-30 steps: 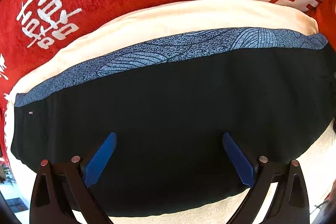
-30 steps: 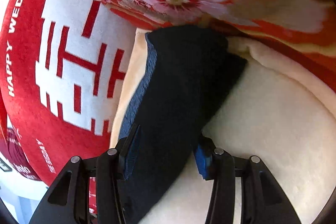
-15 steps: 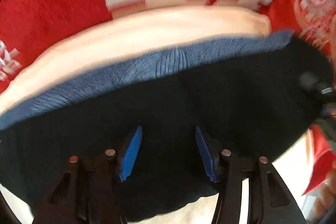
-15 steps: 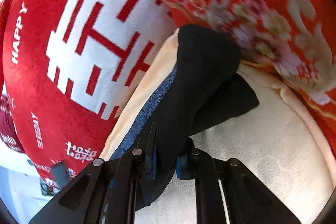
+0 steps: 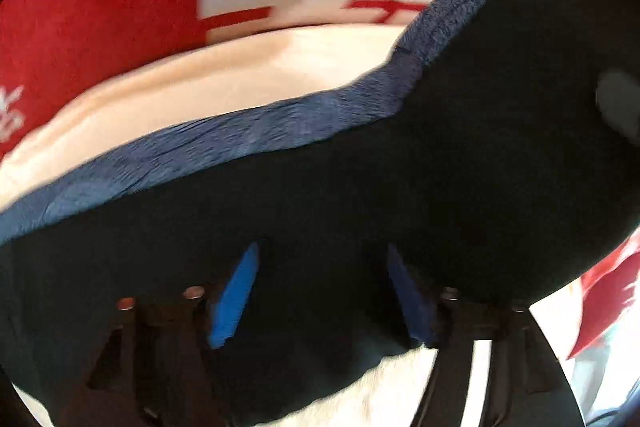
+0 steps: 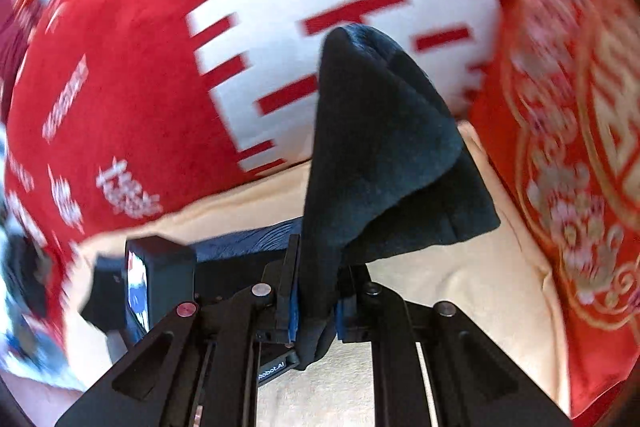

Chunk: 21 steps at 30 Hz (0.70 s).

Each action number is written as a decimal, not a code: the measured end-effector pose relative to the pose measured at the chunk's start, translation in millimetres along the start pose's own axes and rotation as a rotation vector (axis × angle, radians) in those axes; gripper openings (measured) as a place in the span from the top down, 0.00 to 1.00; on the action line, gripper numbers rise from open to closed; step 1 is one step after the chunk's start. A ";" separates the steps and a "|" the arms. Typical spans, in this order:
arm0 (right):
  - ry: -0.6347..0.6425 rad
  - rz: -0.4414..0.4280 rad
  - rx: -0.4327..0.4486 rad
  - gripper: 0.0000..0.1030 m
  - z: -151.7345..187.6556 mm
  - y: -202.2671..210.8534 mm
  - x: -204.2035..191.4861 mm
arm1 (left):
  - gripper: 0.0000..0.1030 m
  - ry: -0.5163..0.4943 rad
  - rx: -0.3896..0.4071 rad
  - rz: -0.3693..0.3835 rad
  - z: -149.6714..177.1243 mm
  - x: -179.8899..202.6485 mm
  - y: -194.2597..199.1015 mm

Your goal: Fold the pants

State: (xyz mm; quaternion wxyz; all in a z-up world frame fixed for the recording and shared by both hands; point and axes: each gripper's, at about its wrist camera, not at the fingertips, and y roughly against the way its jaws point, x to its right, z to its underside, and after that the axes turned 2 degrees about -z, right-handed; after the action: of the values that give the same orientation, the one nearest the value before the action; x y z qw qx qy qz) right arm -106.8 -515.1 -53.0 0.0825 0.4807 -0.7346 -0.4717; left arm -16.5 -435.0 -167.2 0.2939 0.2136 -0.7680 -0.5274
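Observation:
Black pants [image 5: 360, 187] with a blue patterned waistband [image 5: 240, 135] lie across a cream cushion. My left gripper [image 5: 322, 291] points steeply down at the black cloth. Its blue pads [image 5: 236, 295] stand apart and the jaws are opening, with cloth lying between them but not visibly pinched. The right end of the pants [image 5: 520, 27] rises off the cushion. In the right wrist view my right gripper [image 6: 316, 307] is shut on that end, and the pants [image 6: 372, 147] stand up from its jaws in a draped peak.
The cream cushion [image 6: 480, 287] lies on a red blanket [image 6: 140, 67] with big white characters. A red pillow with gold embroidery [image 6: 580, 147] borders the cushion on the right. A black boxy device with a small screen [image 6: 156, 279] sits left of my right gripper.
The right gripper shut on the end of the pants, rolled and lifted it high. The left gripper's jaws narrowed, then widened again, and it shifted right along the pants.

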 end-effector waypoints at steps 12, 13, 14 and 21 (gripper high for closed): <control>0.572 0.182 -0.151 0.74 73.2 -83.4 -176.9 | 0.26 0.250 0.009 -0.177 49.1 -186.1 85.9; 0.643 0.214 -0.192 0.69 90.7 -102.1 -189.9 | 0.26 0.277 -0.005 -0.195 56.4 -202.5 87.2; 0.709 0.242 -0.228 0.66 105.6 -117.4 -200.3 | 0.26 0.294 -0.014 -0.209 60.9 -211.5 87.4; 0.951 0.278 -0.229 0.46 161.0 -98.3 -236.8 | 0.26 0.344 -0.031 -0.214 79.2 -248.9 108.4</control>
State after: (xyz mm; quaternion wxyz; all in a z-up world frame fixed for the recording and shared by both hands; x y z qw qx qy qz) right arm -13.4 -239.8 -137.4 0.5218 0.5280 -0.6164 -0.2626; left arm 111.2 -183.8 -143.5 0.3663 0.3762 -0.6712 -0.5232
